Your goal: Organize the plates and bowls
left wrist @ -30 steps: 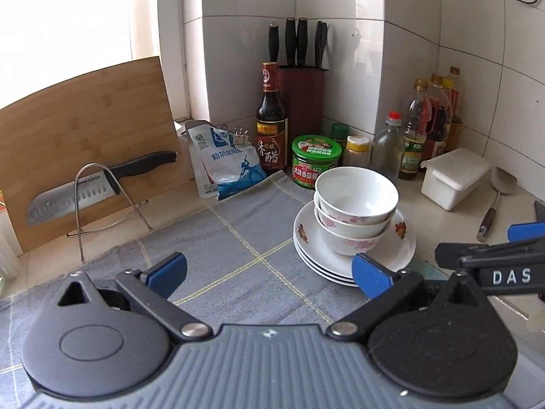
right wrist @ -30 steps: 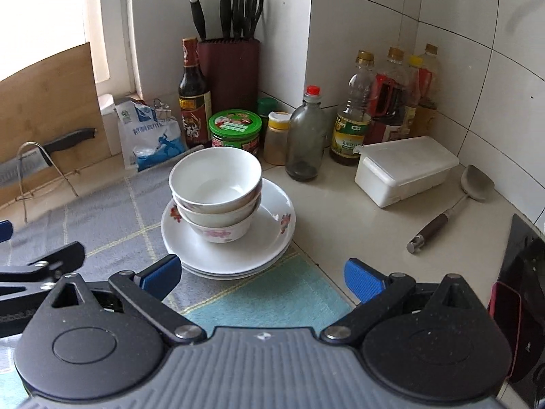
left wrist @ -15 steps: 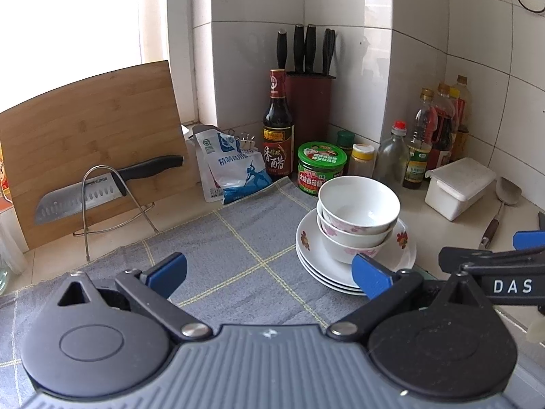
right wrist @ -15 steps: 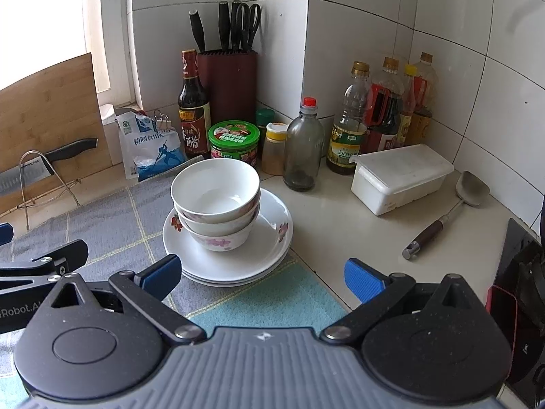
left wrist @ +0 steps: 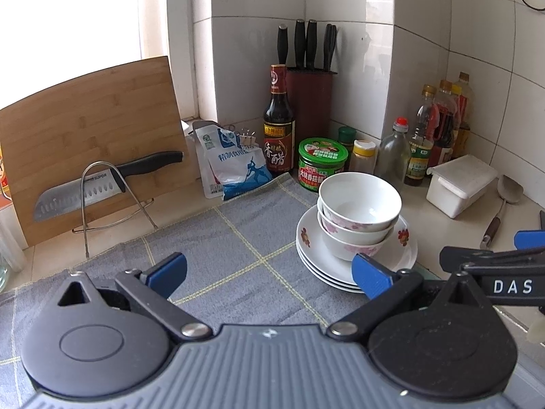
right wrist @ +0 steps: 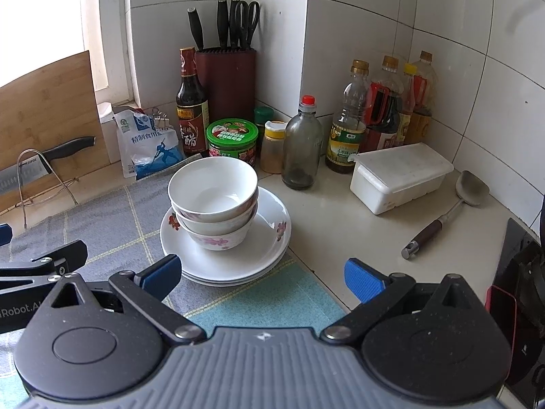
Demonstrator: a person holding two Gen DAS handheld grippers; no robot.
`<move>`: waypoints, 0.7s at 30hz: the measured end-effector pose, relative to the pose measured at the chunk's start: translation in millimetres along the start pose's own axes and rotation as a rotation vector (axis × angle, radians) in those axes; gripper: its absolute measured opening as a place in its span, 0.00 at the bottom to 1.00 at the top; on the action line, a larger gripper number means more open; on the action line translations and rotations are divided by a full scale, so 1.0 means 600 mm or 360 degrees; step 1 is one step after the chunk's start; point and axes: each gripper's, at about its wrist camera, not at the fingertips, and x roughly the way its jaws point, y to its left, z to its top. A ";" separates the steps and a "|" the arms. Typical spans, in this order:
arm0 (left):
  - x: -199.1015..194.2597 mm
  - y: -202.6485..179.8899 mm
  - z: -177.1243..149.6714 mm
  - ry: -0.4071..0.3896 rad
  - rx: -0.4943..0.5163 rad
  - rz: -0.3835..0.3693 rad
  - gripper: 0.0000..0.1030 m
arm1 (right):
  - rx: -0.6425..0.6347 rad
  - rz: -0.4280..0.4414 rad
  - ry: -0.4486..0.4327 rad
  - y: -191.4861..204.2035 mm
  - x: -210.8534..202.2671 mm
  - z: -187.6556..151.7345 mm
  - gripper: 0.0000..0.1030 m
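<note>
Hovering wide open and empty, both the left tool (left wrist: pixel 269 272) and right tool (right wrist: pixel 262 272) face two nested white floral porcelain bowls (right wrist: pixel 213 201) stacked on white plates (right wrist: pixel 269 255) just ahead, where an off-centre pinch could tip them.

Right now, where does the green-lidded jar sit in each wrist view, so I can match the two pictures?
Left wrist view: green-lidded jar sits right of centre, just behind the stacked bowls and right of the dark vinegar bottle.
Right wrist view: the jar sits left of centre, again behind the bowls.
Shared landmark: the knife block in the tiled corner.
</note>
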 end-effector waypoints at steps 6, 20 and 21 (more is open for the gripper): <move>0.003 0.000 0.002 0.0006 -0.0007 0.0003 0.99 | 0.0004 -0.0003 0.0007 0.002 0.001 -0.001 1.00; 0.002 0.004 0.003 0.0009 -0.0010 0.0005 0.99 | 0.0000 -0.0004 0.0000 0.003 0.000 -0.001 1.00; 0.002 0.004 0.003 0.0010 -0.0011 0.0004 0.99 | 0.0000 -0.0003 -0.0001 0.003 0.000 -0.001 1.00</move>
